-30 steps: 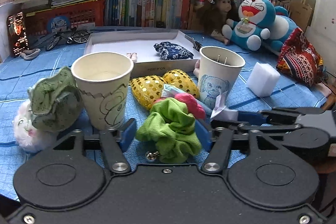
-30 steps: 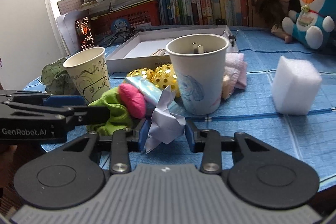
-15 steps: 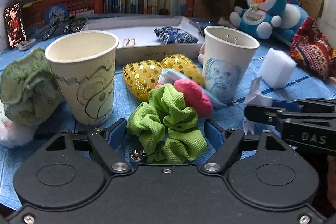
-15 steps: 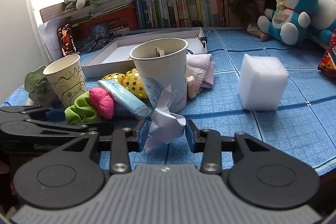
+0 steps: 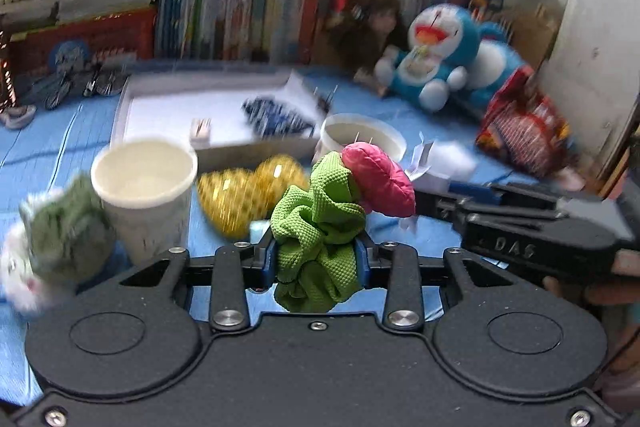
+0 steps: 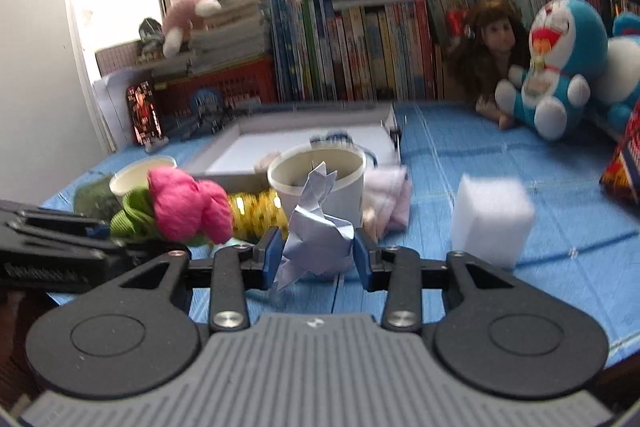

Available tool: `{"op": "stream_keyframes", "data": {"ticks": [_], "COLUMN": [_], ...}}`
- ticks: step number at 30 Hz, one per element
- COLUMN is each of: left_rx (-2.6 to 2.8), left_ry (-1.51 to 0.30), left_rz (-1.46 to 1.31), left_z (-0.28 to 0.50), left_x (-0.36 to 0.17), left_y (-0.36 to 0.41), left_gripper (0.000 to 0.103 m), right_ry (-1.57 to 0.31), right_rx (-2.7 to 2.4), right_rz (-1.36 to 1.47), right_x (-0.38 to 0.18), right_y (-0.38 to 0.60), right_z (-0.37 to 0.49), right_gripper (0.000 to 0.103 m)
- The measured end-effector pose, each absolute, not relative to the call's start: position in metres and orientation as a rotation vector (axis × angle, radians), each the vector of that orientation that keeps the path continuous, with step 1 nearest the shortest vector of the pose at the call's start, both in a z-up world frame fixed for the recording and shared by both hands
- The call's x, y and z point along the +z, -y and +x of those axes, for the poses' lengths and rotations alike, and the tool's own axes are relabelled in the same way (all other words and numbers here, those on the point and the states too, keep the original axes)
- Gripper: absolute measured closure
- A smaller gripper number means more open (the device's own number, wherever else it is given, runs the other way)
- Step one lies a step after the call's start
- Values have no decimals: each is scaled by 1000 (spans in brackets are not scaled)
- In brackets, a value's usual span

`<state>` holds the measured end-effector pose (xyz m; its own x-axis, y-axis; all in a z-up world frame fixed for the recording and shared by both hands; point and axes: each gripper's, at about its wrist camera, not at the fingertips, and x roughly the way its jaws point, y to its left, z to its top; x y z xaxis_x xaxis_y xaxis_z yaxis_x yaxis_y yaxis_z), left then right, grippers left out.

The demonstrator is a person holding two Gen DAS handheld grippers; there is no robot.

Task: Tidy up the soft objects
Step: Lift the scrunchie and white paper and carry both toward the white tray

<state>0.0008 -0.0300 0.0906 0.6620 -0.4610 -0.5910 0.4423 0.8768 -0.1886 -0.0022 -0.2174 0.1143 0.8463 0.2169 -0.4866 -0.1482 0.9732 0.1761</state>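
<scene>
My left gripper point(image 5: 316, 259) is shut on a green and pink scrunchie point(image 5: 320, 227), held up above the blue table cloth point(image 5: 48, 147). The scrunchie also shows in the right wrist view point(image 6: 184, 207), at the left. My right gripper point(image 6: 318, 257) is shut on a crumpled pale blue paper point(image 6: 316, 227), raised in front of the paper cup with a dog drawing point(image 6: 320, 179). The right gripper's body shows in the left wrist view point(image 5: 520, 223), at the right. A white shallow box point(image 5: 160, 107) holds a dark blue patterned scrunchie point(image 5: 276, 119).
A second paper cup point(image 5: 144, 195) stands left, with a green scrunchie point(image 5: 64, 227) and a white furry one point(image 5: 16, 267) beside it. A gold sequin scrunchie point(image 5: 248, 187), a white sponge block point(image 6: 492, 219), a pink cloth point(image 6: 392, 203), plush toys point(image 6: 560, 67) and books point(image 6: 360, 51) surround.
My left gripper closed on the green and pink scrunchie and lifted it off the table. My right gripper rose with the crumpled paper. Both views are blurred by motion.
</scene>
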Motion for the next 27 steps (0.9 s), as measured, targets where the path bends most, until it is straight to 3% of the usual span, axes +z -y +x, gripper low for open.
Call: {"op": "stream_keyframes", "data": {"ticks": [7, 14, 27], "left_rx": [-485, -371, -148], "left_ry": [-637, -737, -1030], "left_rz": [-78, -114, -259], "left_z": [39, 118, 256], "left_x": [139, 162, 114], "left_y": [13, 0, -17], "left_gripper": [68, 68, 67], "right_ry": [-496, -541, -779], "right_rx": [187, 179, 129], "right_rz": [149, 181, 75], "right_x": [143, 169, 140], "right_y": [232, 249, 234], "right_z": [21, 83, 226], "right_gripper": [59, 59, 59]}}
